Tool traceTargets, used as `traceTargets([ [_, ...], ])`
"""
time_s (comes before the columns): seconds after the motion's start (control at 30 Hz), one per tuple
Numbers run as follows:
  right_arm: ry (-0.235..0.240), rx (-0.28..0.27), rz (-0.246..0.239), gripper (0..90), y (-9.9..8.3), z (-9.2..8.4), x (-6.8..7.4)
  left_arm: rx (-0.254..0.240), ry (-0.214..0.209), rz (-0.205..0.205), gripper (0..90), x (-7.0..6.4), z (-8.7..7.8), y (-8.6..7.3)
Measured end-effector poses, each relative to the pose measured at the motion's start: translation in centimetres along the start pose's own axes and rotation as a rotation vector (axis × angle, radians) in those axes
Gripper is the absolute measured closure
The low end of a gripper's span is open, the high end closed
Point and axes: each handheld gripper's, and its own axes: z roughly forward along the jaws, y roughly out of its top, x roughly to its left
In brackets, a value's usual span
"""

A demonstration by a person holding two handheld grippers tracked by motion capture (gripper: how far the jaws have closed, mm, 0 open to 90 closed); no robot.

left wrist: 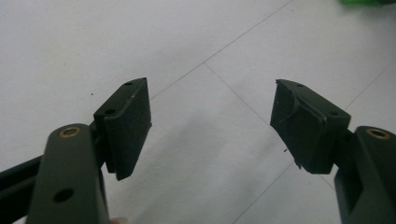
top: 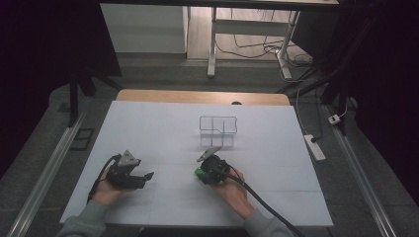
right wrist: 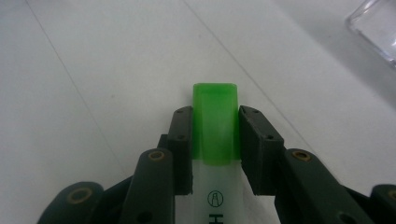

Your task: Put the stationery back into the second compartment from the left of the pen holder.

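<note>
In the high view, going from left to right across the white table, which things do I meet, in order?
Left tool, jaws open with nothing between them → green highlighter, clamped in the right tool → clear plastic organizer, farther back on the white table.

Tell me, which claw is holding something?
The right claw: its jaws squeeze a green-capped highlighter between them. The left claw stands wide open, with just the white table between its jaws.
</note>
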Motion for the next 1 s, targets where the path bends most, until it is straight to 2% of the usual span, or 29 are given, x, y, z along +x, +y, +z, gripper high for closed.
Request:
traceTargets([
  [0.3, 0.042, -0.135, 0.03, 66.7, 0.7, -3.0, -0.8, 0.0, 0.003, 0.004, 28.7, 0.0, 0.0, 0.0],
  [0.4, 0.043, -0.165, 0.041, 66.7, 0.8, -3.9, -1.0, -0.008, -0.011, 0.001, 28.6, 0.0, -0.1, 0.0],
  [0.83, 0.048, -0.312, 0.06, 66.6, 1.0, -6.7, -2.3, -0.014, -0.018, -0.003, 28.5, -0.1, -0.1, 0.1],
  [1.0, 0.077, -0.372, 0.075, 66.6, 0.9, -7.5, -2.9, -0.018, -0.018, -0.008, 28.5, 0.0, -0.1, 0.1],
])
